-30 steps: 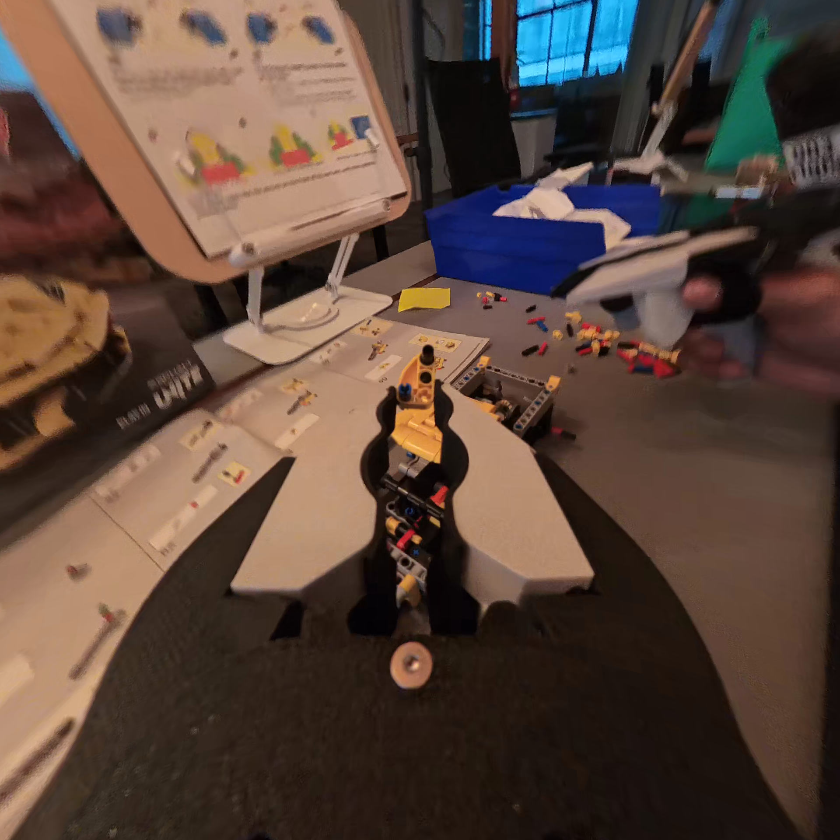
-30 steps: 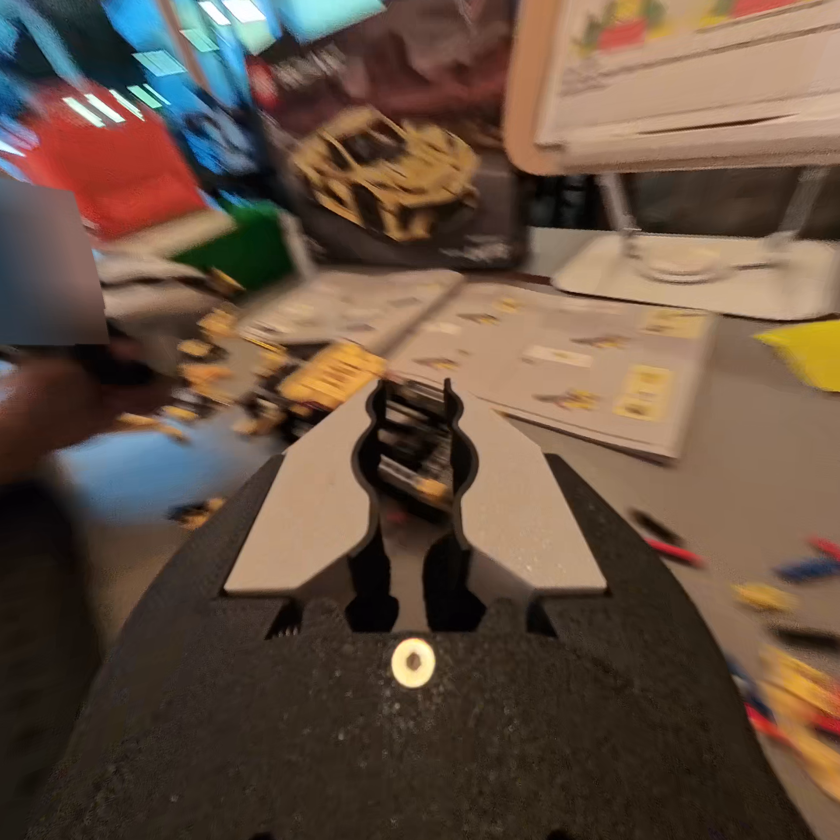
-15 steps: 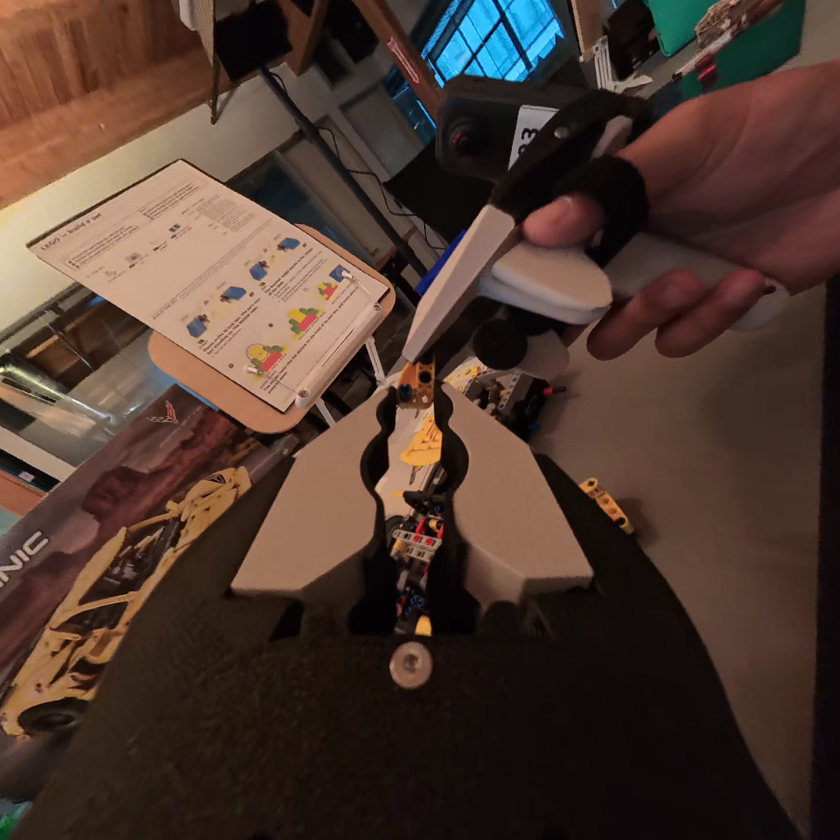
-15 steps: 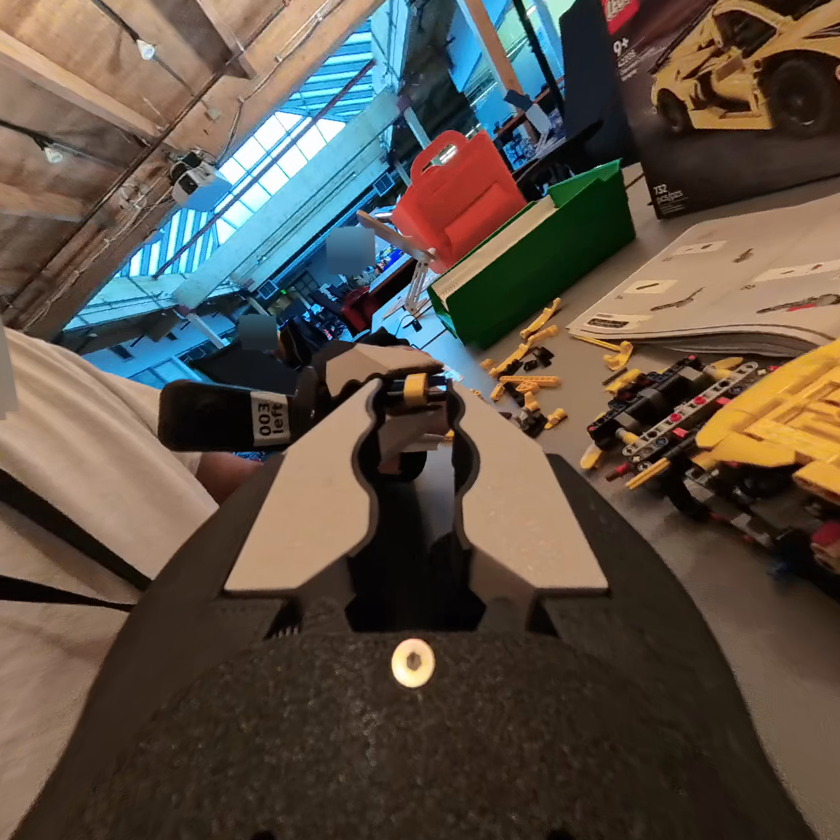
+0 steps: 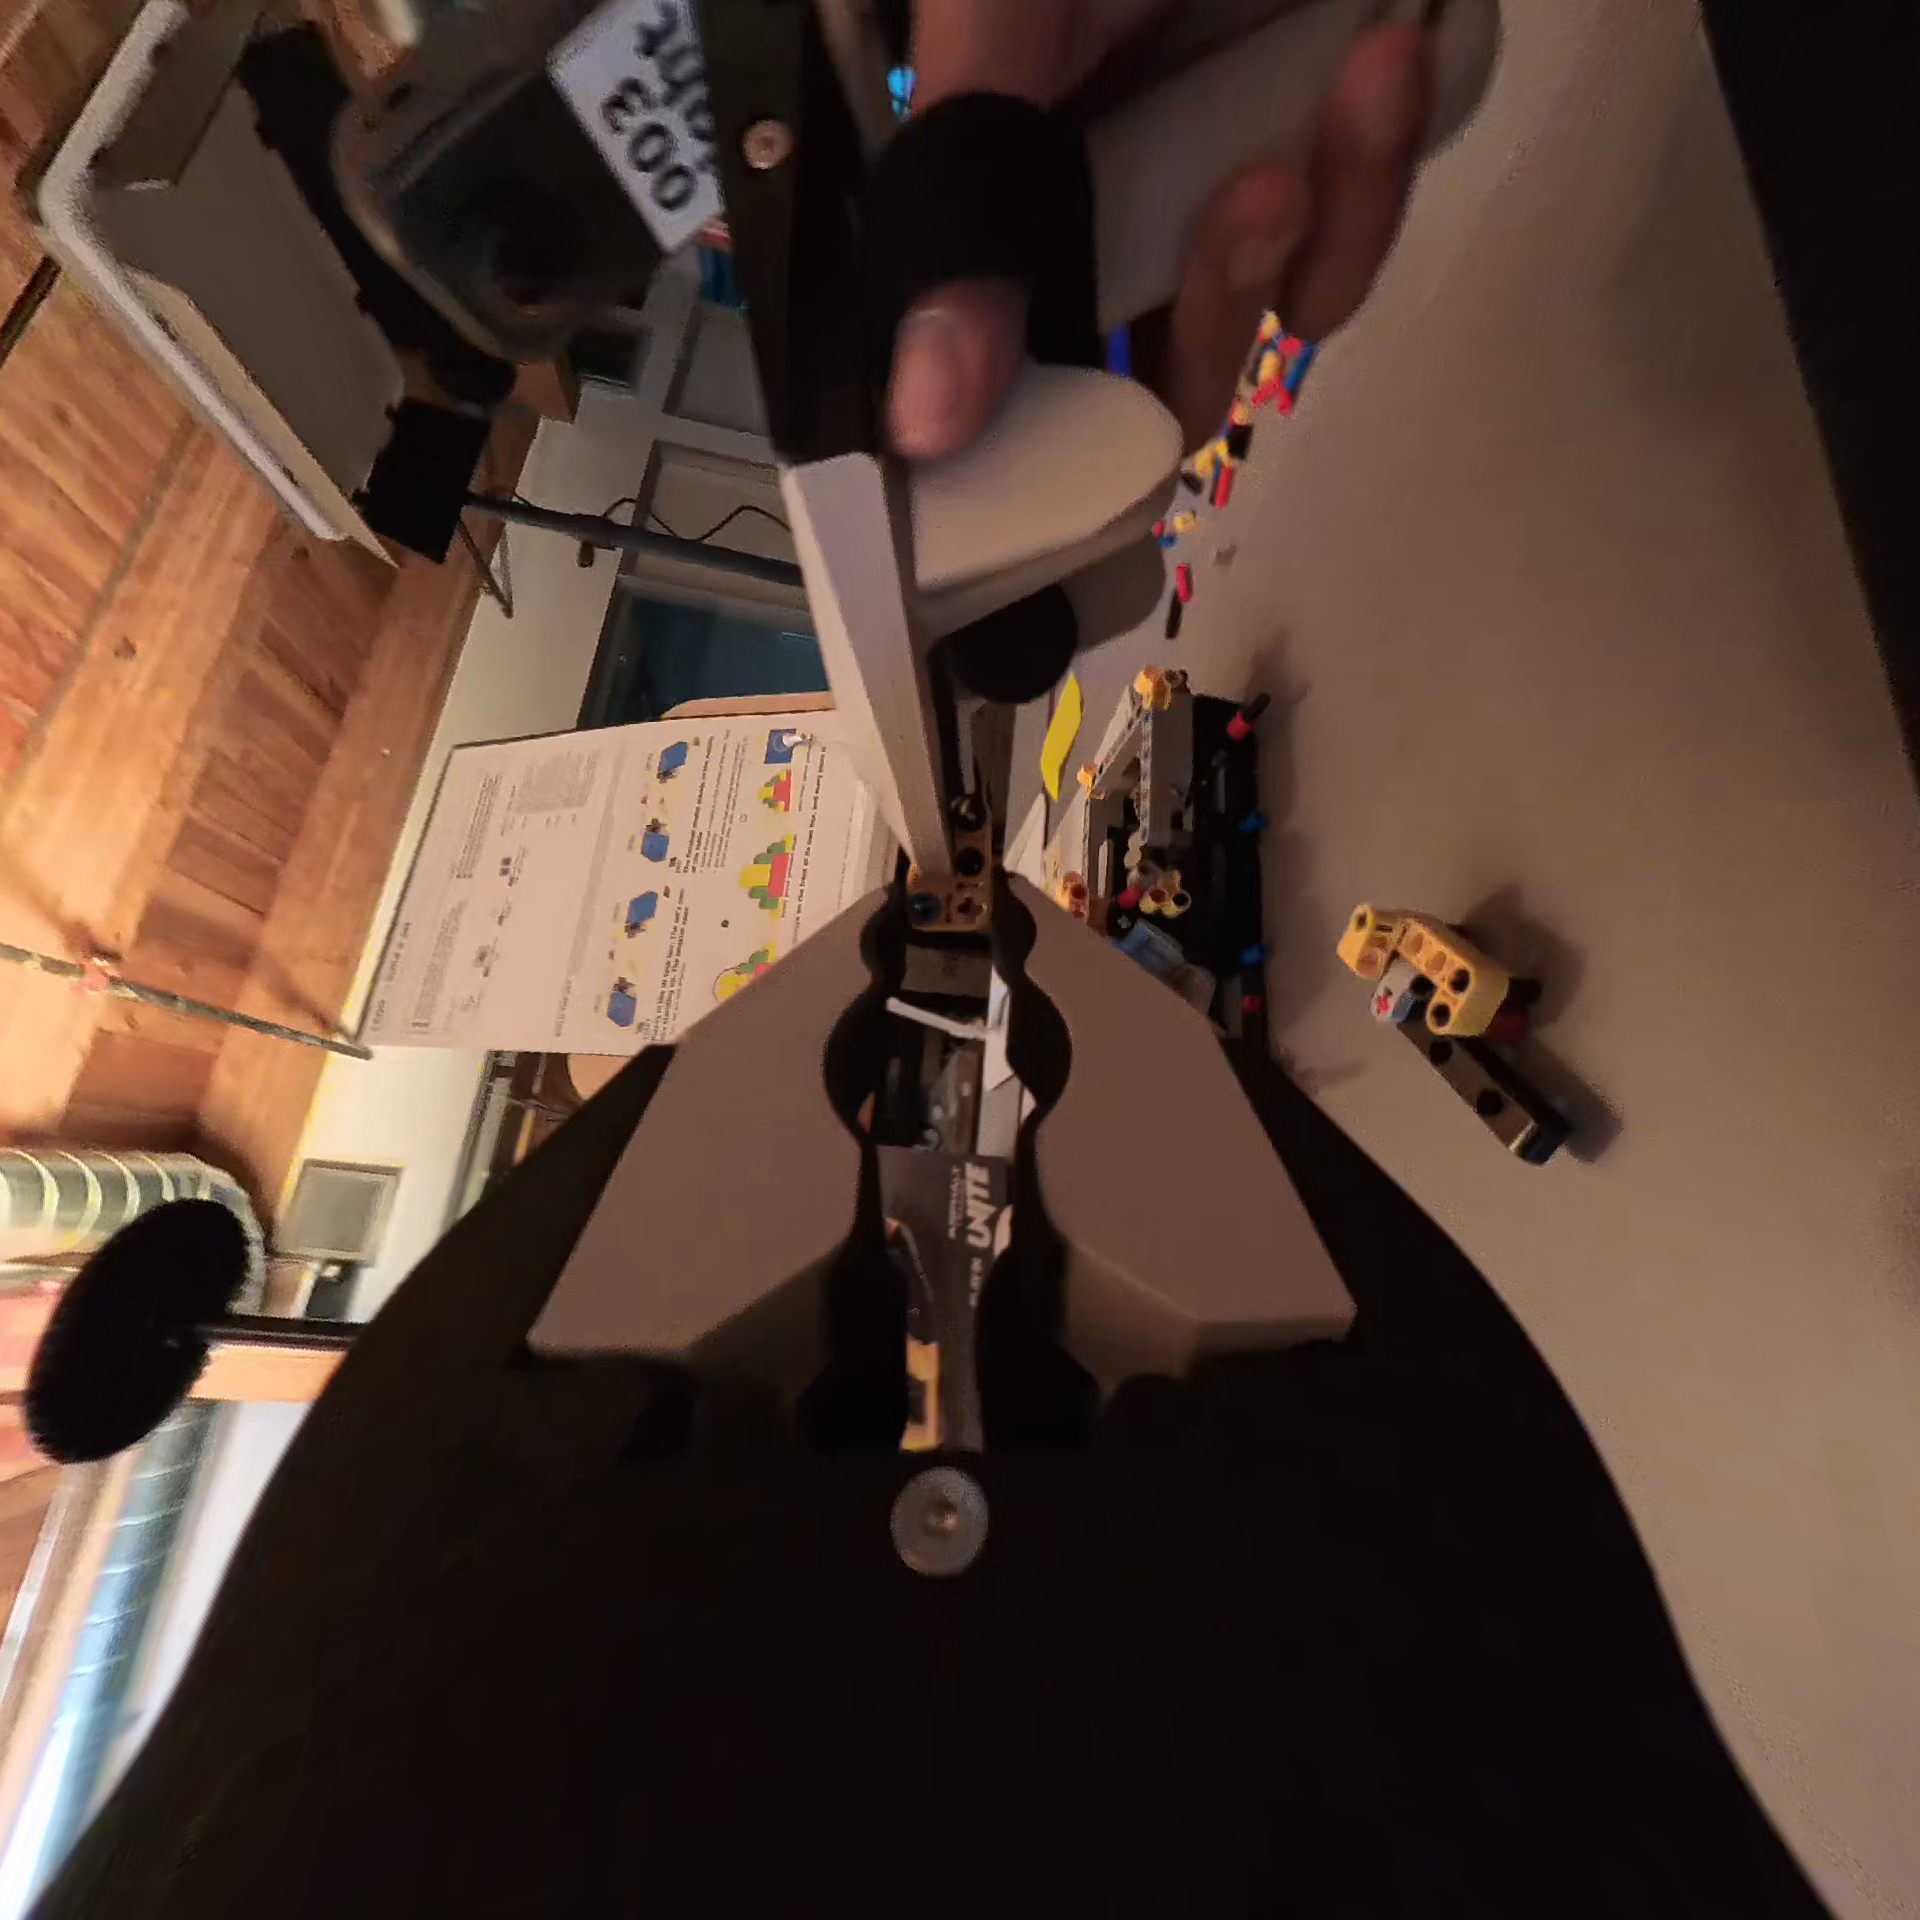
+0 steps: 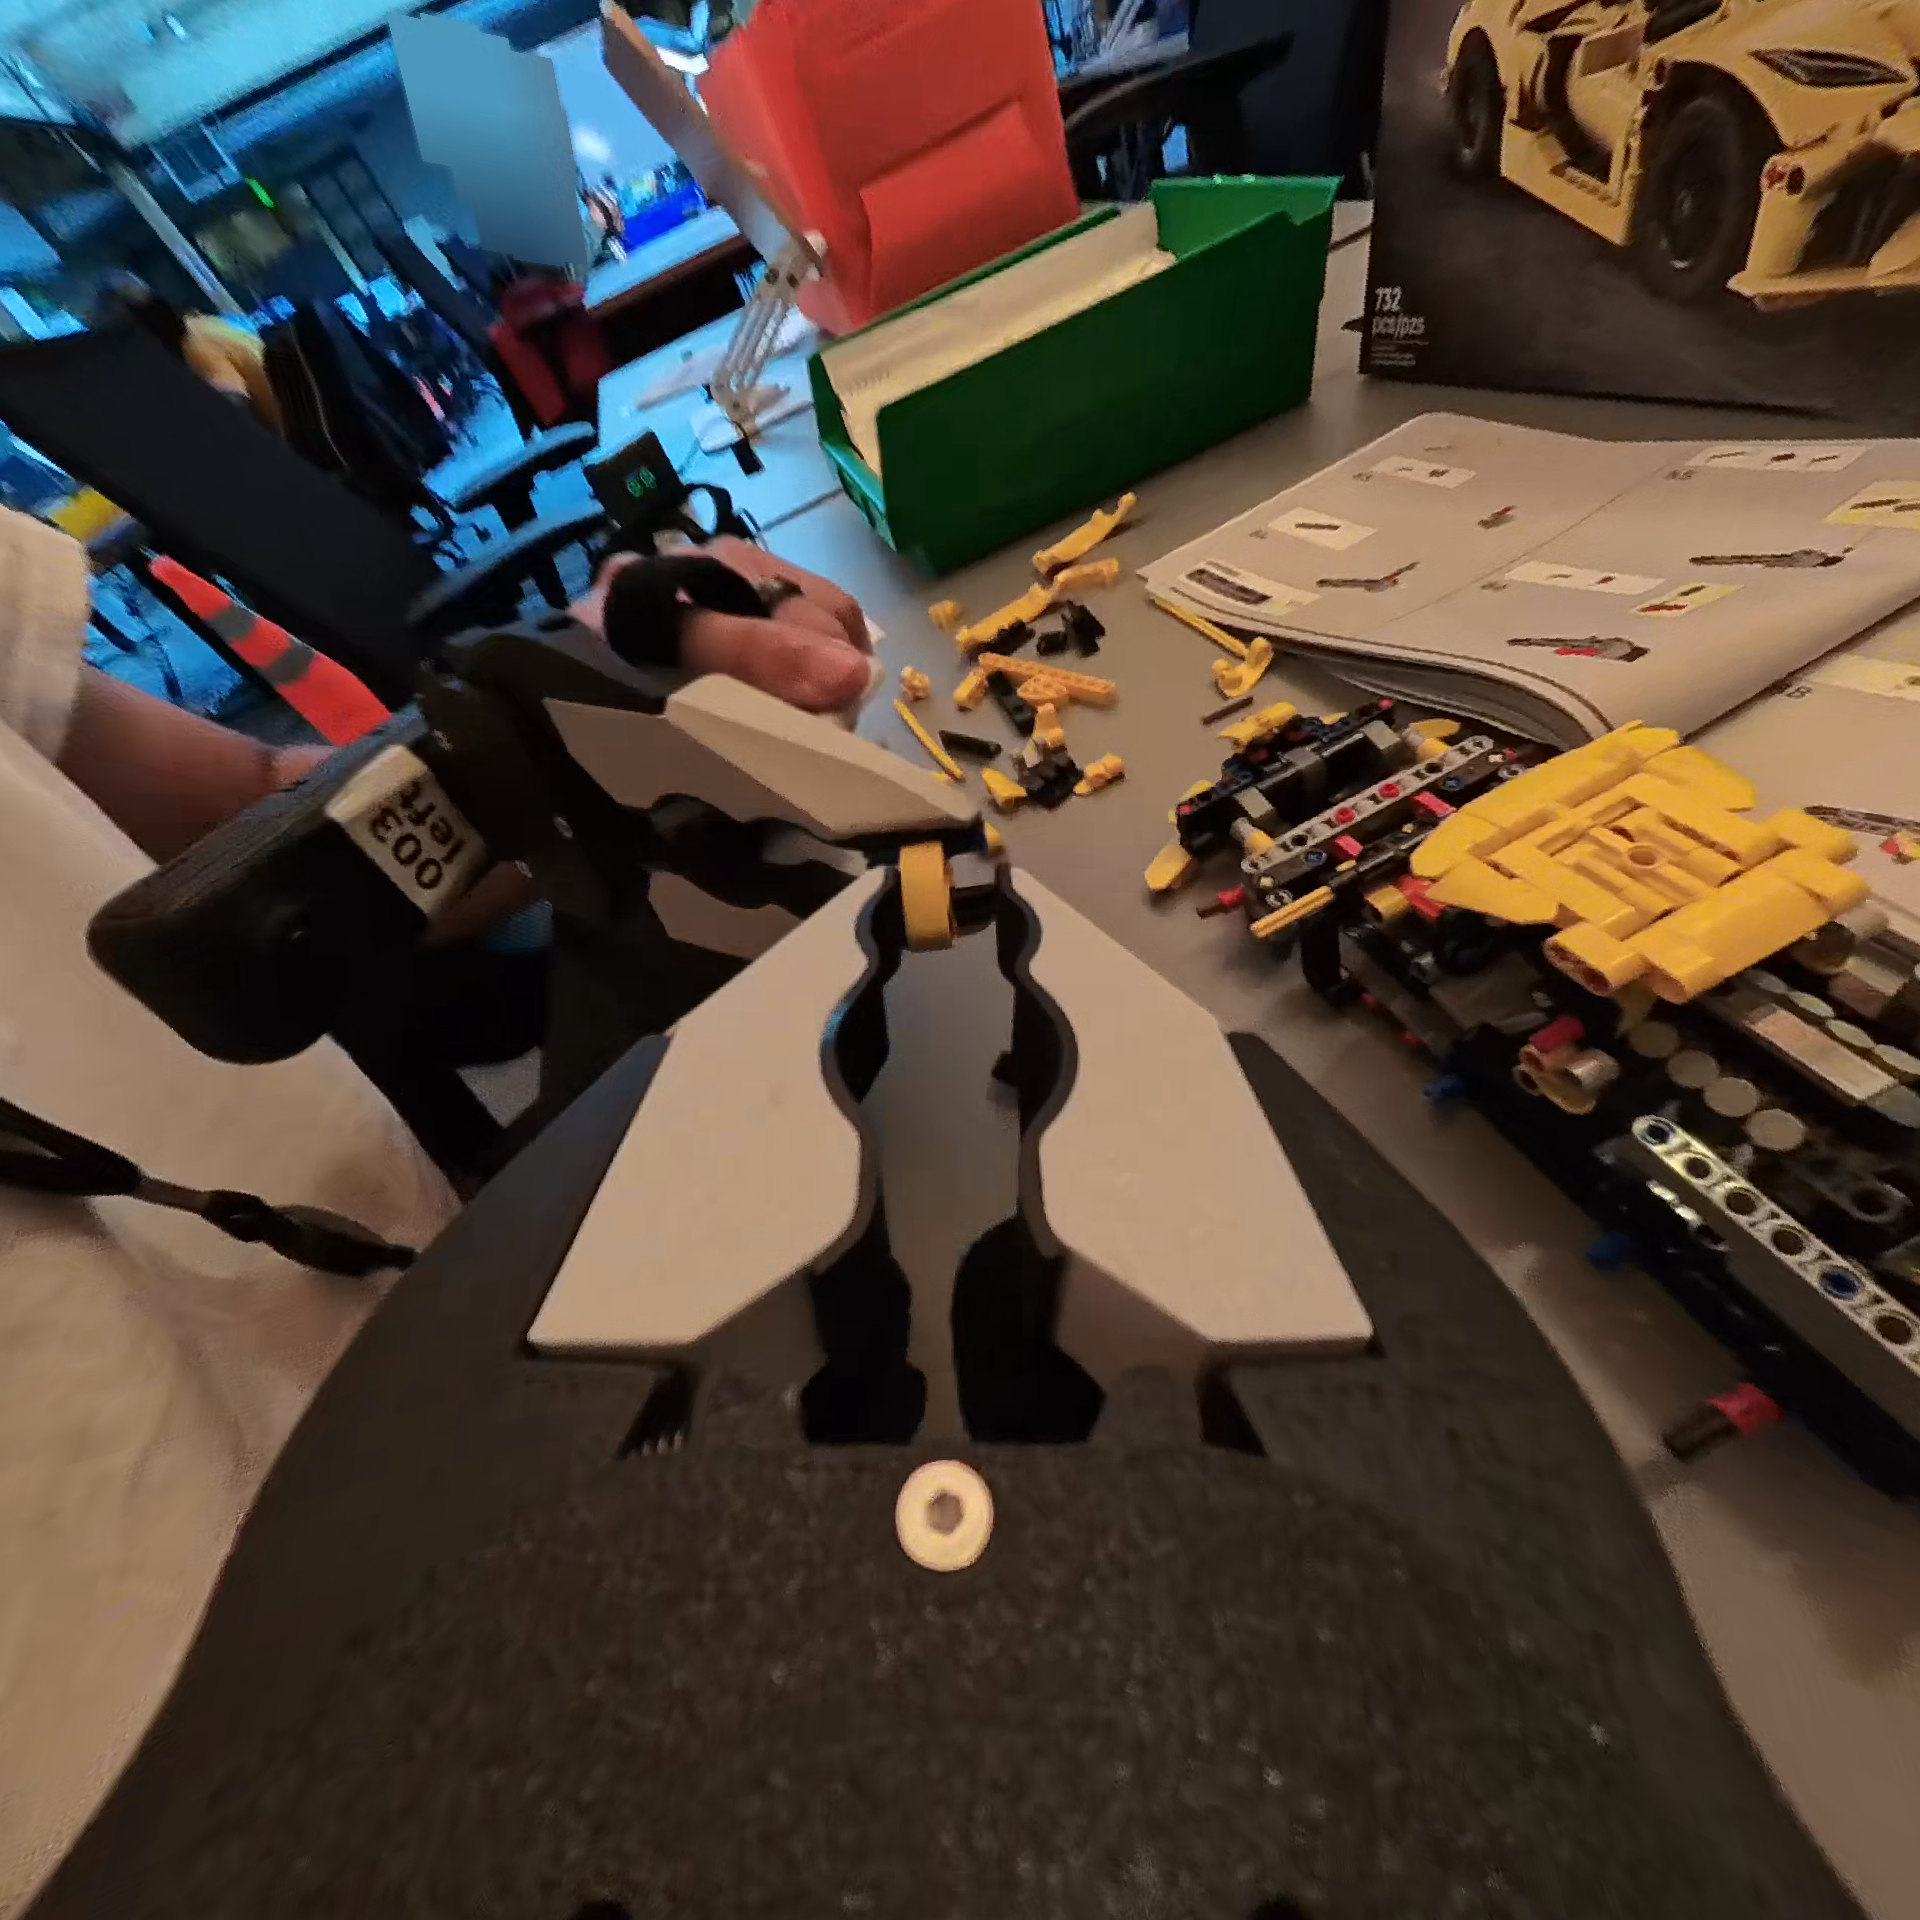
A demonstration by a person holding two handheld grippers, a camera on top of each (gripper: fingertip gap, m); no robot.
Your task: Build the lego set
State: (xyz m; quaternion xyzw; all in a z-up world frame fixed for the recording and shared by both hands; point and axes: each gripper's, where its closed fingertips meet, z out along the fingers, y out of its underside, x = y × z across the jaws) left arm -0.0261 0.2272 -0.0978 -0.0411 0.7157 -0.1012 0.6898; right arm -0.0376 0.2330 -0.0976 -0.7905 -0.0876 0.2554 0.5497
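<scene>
**Small yellow piece gripped between both tools**

The yellow piece (image 5: 951, 902) sits at the meeting fingertips, raised above the table (image 6: 1195, 997). The left gripper (image 5: 948, 896) is clenched on it; the right gripper (image 6: 943, 896) pinches its end too. Just beside lies the half-built yellow car (image 6: 1621, 935), then loose pieces (image 6: 1029, 665), booklet (image 6: 1558, 582), green bin (image 6: 1081, 416).

green bin (image 6: 1081, 416), red bag (image 6: 914, 135), orange cone (image 6: 281, 660)

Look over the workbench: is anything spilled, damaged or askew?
Nothing looks damaged. Loose yellow and black pieces lie scattered on the table between the green bin and the part-built car: untidy, not spilled.
</scene>
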